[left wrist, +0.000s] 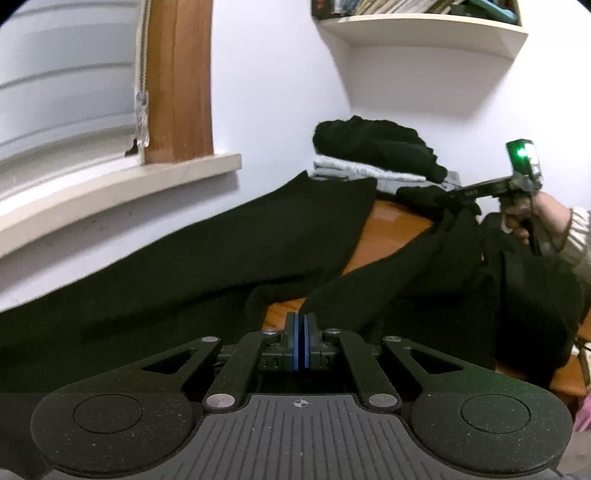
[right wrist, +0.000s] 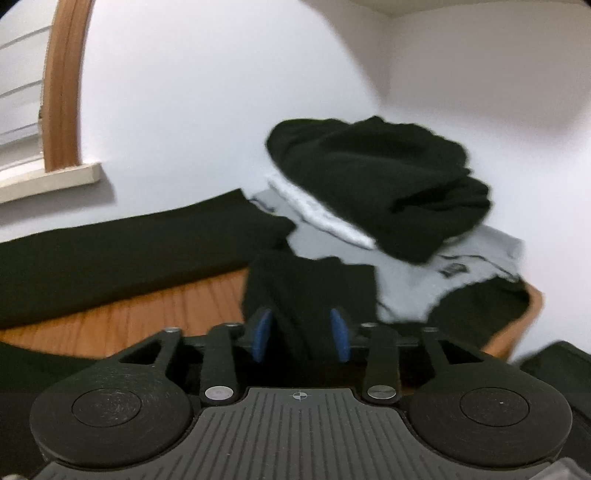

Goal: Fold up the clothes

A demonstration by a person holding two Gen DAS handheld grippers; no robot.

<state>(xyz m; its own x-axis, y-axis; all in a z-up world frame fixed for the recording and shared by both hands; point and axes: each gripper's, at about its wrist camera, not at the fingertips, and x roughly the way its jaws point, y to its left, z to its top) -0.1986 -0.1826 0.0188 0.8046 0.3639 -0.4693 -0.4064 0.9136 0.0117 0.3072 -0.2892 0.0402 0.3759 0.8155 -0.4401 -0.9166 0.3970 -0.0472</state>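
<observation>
A long black garment (left wrist: 184, 266) lies spread along the wall on a wooden table (left wrist: 388, 232); one part of it rises off the wood and stretches between both grippers. My left gripper (left wrist: 301, 321) is shut, blue pads together, with the black cloth meeting its tip. At the right of the left wrist view, my right gripper (left wrist: 448, 195) is held by a hand (left wrist: 535, 214), and cloth hangs from its fingers. In the right wrist view, my right gripper (right wrist: 301, 332) has its pads partly apart, and a bunched fold of the black garment (right wrist: 306, 288) fills the gap.
A stack of clothes sits in the far corner: a black bundle (right wrist: 369, 177) on white folded cloth (right wrist: 325, 214) and a grey garment (right wrist: 406, 280). A window sill (left wrist: 110, 192) juts out at left. A wall shelf (left wrist: 424, 29) with books hangs above the stack.
</observation>
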